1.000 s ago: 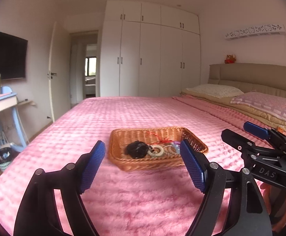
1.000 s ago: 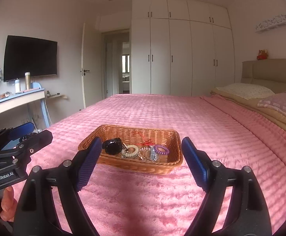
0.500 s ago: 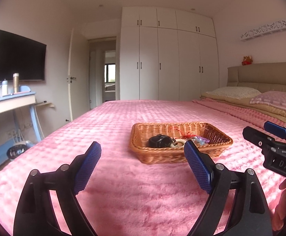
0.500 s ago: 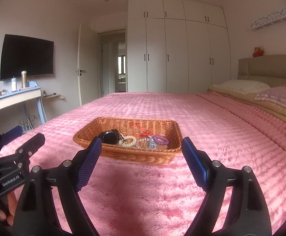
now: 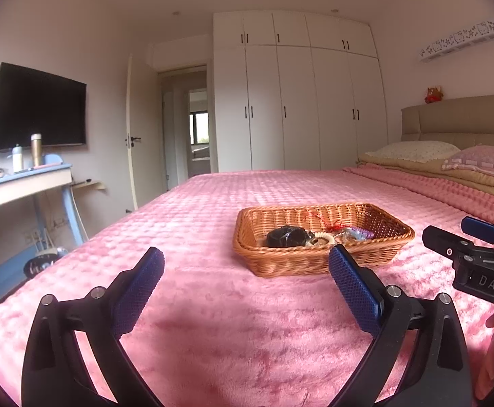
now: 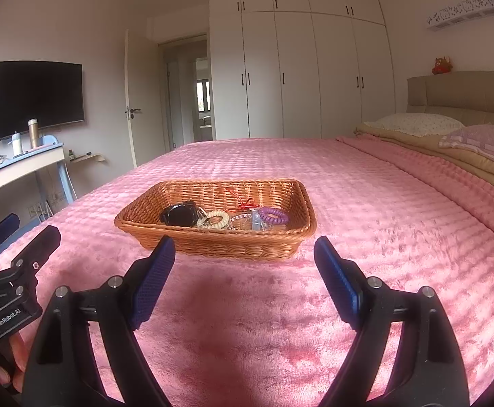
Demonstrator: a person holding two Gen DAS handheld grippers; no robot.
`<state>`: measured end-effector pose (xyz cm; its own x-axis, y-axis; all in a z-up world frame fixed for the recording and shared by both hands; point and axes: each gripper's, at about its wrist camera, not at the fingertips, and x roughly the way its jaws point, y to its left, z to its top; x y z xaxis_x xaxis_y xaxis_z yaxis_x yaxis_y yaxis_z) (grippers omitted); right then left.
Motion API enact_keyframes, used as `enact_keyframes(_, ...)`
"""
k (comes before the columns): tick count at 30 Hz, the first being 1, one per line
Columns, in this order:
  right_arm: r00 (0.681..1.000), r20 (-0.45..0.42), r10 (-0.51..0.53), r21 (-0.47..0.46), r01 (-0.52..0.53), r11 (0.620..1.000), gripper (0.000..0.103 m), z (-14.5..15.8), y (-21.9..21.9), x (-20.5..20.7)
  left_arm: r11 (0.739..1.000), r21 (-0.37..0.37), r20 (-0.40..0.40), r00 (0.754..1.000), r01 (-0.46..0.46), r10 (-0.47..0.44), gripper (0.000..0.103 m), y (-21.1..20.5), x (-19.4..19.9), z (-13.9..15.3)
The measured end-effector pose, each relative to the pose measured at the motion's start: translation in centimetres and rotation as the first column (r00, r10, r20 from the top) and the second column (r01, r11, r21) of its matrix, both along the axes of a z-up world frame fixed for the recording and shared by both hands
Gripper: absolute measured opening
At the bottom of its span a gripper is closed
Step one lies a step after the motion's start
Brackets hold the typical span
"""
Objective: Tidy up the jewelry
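Beside the wicker basket [image 6: 213, 217], both grippers have lowered, jaws wide, empty

**Jewelry lying in wicker basket on bed**

Shallow rectangular wicker basket [image 6: 294, 203] sits flat on the pink blanket [image 6: 365, 186], all the jewelry inside, bunched along the near half of the floor. Black watch [image 6: 178, 214] at left end, lying on its side. Just right of it a cream coil bracelet [image 6: 213, 218], flat, touching the watch strap. Next a clear bead bracelet [image 6: 242, 221], partly under a small pale blue piece [image 6: 255, 220], too small to identify. Purple coil bracelet [image 6: 273, 215] at right end, flat. Red string [image 6: 245, 203] with a knot trails from behind the group up the far wall. From the left view same pile, watch [image 5: 286, 236] nearest, others half hidden by the rim
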<state>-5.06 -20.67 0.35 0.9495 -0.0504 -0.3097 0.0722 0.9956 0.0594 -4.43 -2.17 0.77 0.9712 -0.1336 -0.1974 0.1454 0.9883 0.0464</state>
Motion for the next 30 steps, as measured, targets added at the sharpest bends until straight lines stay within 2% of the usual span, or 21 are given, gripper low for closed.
enact_keyframes(7, 1.000, 0.014, 0.001, -0.066, 0.000, 0.998, 0.085, -0.2, 1.3, -0.1, 1.000, 0.003, -0.008, 1.000, -0.004, 0.004, 0.095, -0.1, 0.1, 0.0)
enact_keyframes(30, 1.000, 0.001, -0.010, -0.059, 0.010, 0.998, 0.085, -0.4, 1.4, 0.1, 1.000, -0.006, -0.008, 1.000, -0.012, 0.012, 0.095, 0.0, 0.1, 0.0)
